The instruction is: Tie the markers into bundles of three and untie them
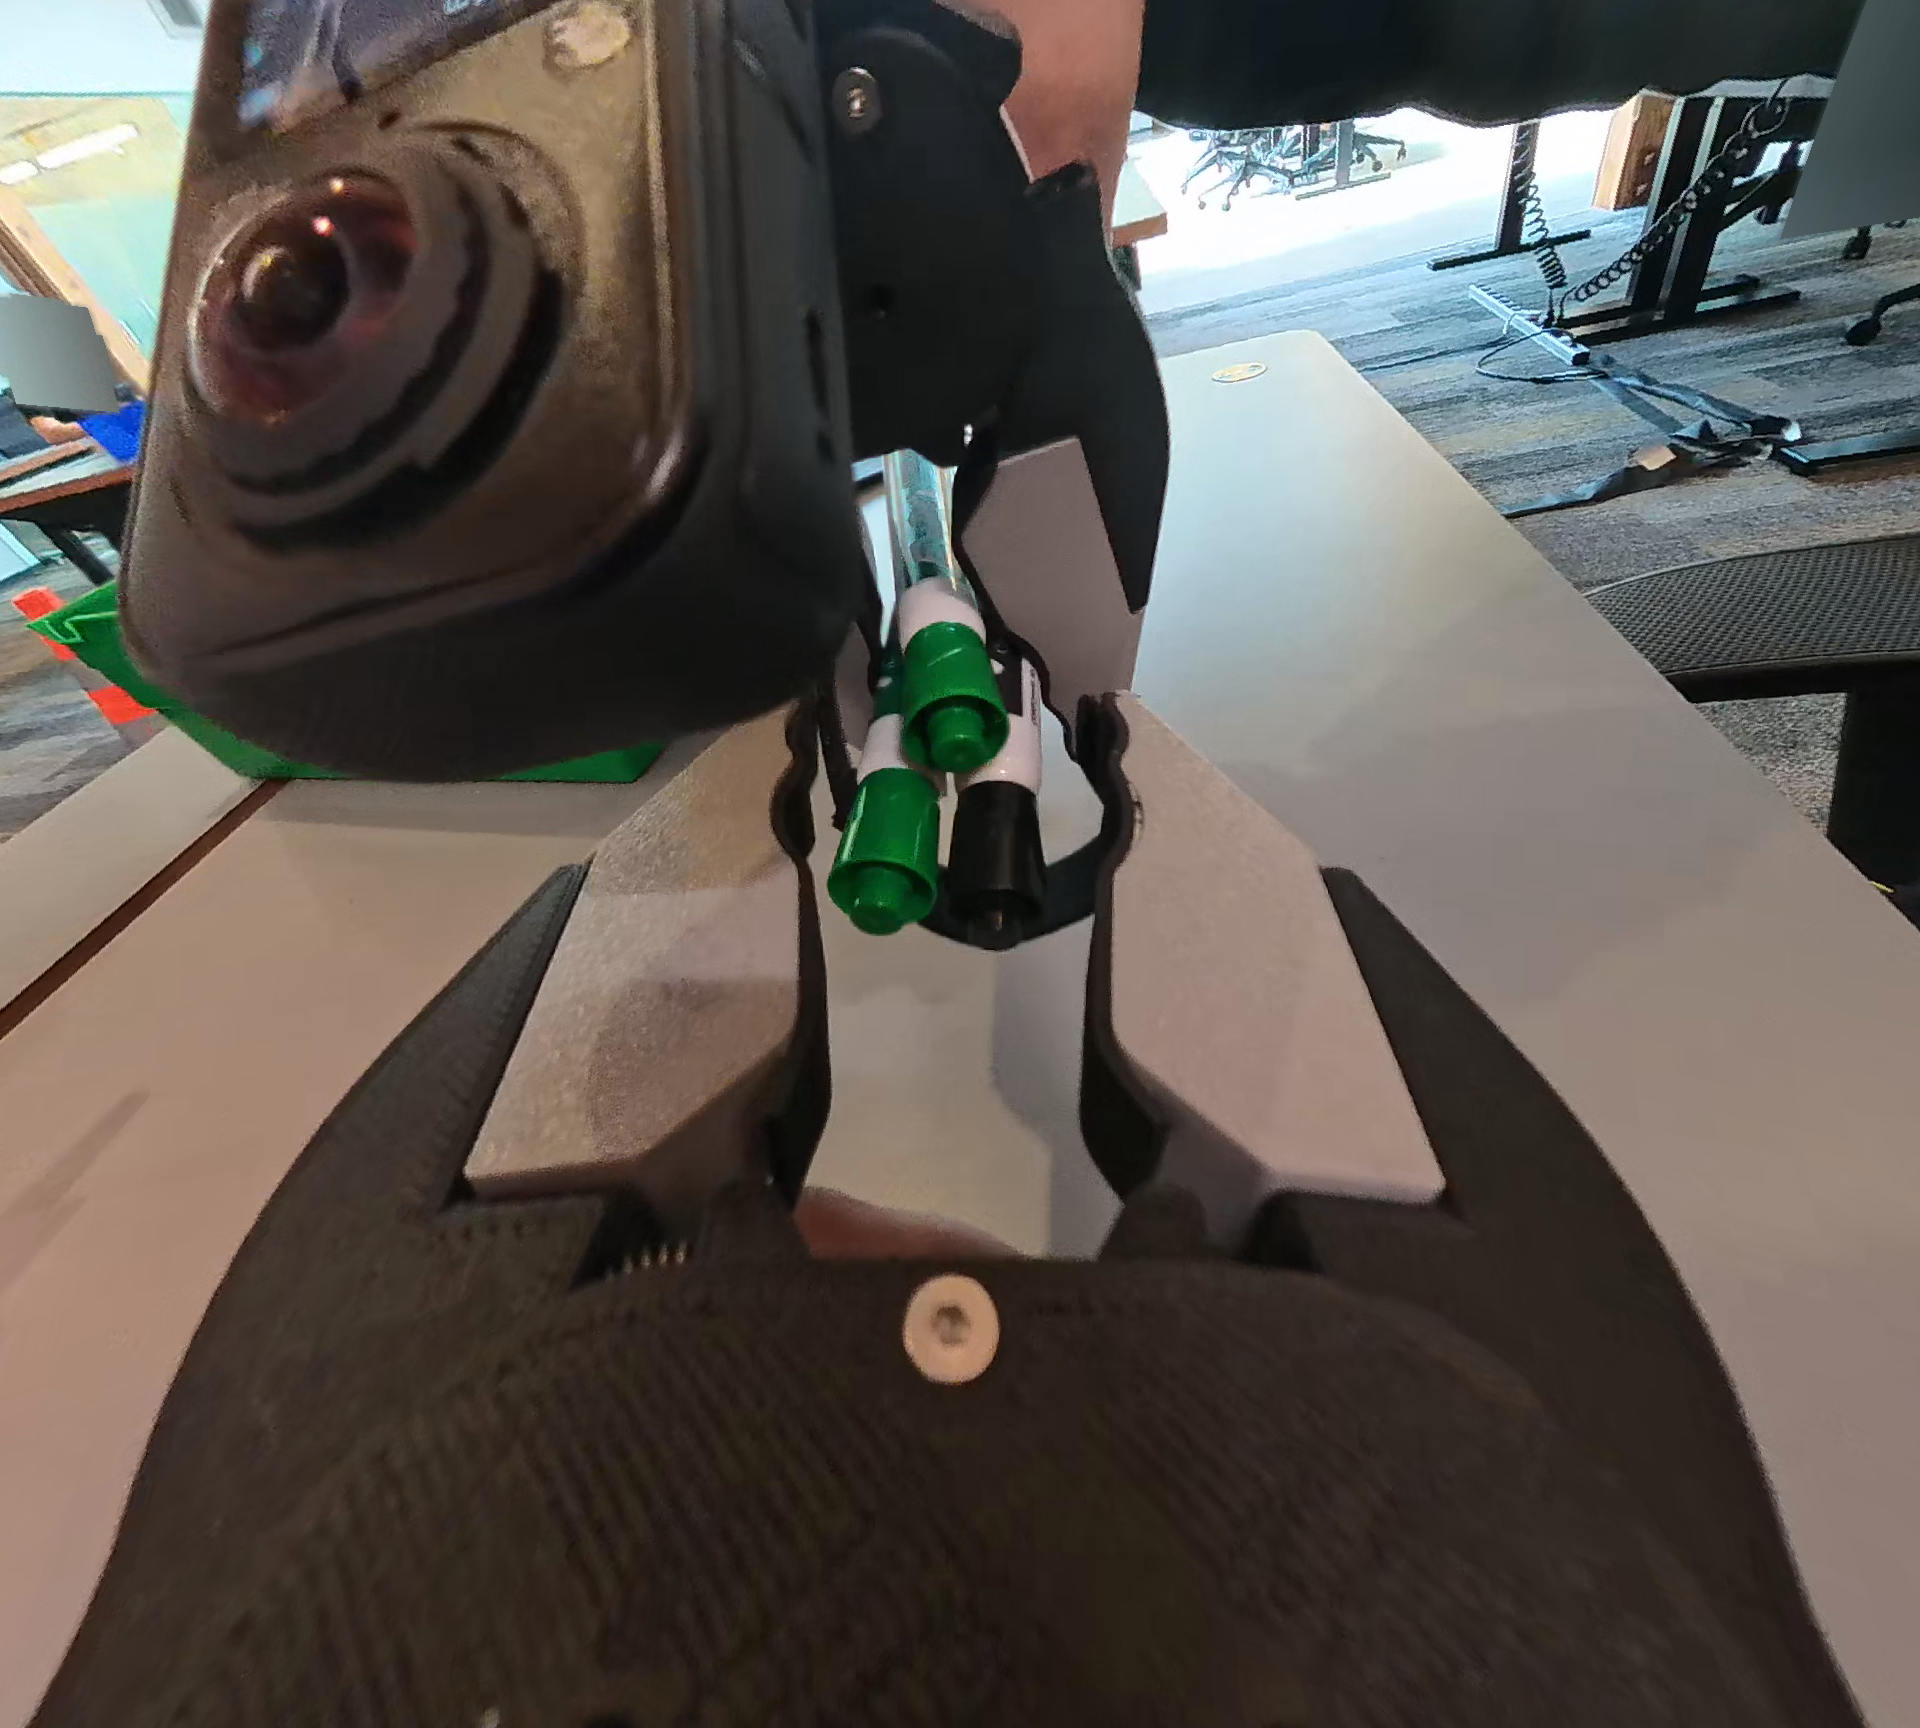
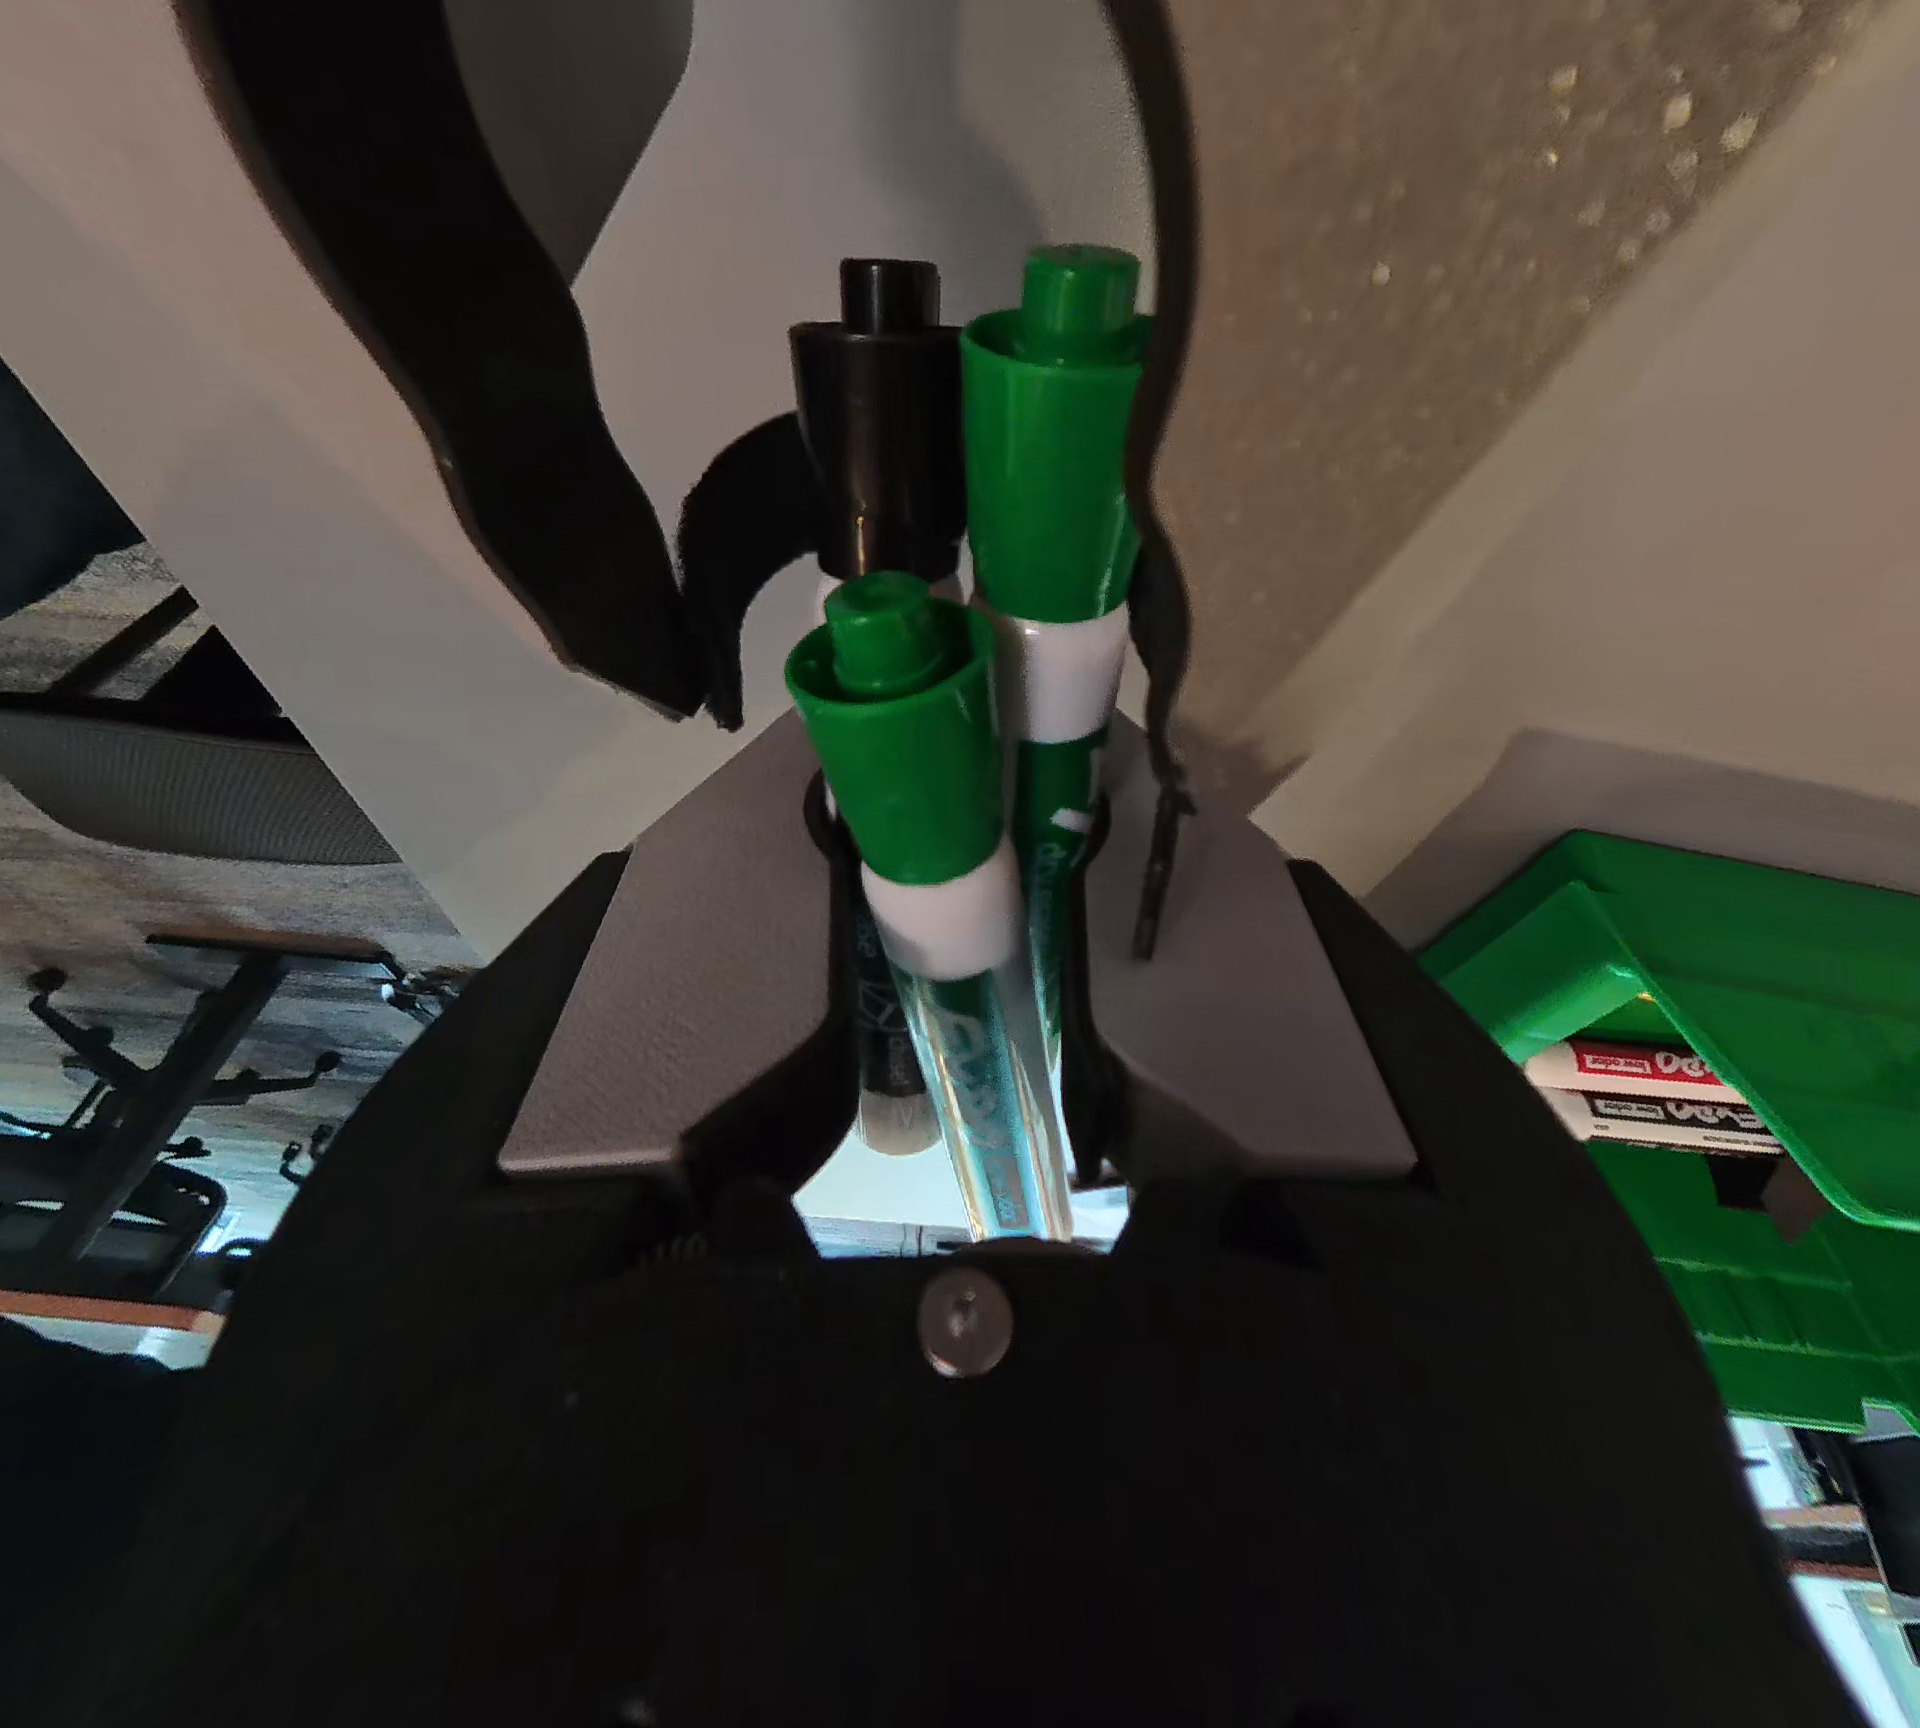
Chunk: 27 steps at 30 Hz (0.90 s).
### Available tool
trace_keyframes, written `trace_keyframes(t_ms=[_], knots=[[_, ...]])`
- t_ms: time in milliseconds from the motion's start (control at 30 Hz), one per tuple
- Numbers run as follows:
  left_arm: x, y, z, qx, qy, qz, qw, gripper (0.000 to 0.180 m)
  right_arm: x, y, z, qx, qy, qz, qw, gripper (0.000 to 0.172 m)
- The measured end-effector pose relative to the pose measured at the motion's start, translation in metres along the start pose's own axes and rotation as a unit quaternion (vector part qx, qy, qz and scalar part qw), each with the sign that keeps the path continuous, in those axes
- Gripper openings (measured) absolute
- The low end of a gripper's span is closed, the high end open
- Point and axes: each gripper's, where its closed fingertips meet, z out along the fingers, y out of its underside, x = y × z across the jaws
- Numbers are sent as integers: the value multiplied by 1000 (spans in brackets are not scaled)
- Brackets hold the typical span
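Office: desks, swivel chairs

I see a pale grey table with a dark seam on its left; a green plastic bin sits directly on its far left part.

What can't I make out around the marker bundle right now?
- Marker barrel ends: right wrist view, cut off behind the right gripper body.
- Black strap: left wrist view, its far side is hidden behind the caps.
- Bin contents: right wrist view, mostly covered by its green wall.
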Motion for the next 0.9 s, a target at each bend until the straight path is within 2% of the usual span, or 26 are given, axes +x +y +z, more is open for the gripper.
trace_keyframes(t_ms=[167,467,633,700,767,900], knots=[[-1,0,-2,-1,-1,-3,1000,51,0,5,1,-14,1,0,1000,37],[4,10,-8,-36,10,2,999,53,-5,1,14,23,-19,6,1000,37],[7,15,-24,-69,-13,-25,997,64,-5,4,22,49,-26,12,998,37],[3,29,-28,-121,-42,-57,990,77,-5,7,26,56,-31,17,998,37],[14,36,-27,-148,-35,-94,984,82,-4,11,29,56,-34,21,998,38],[15,54,-15,-204,-69,-82,973,95,-3,19,30,58,-36,29,997,37]])
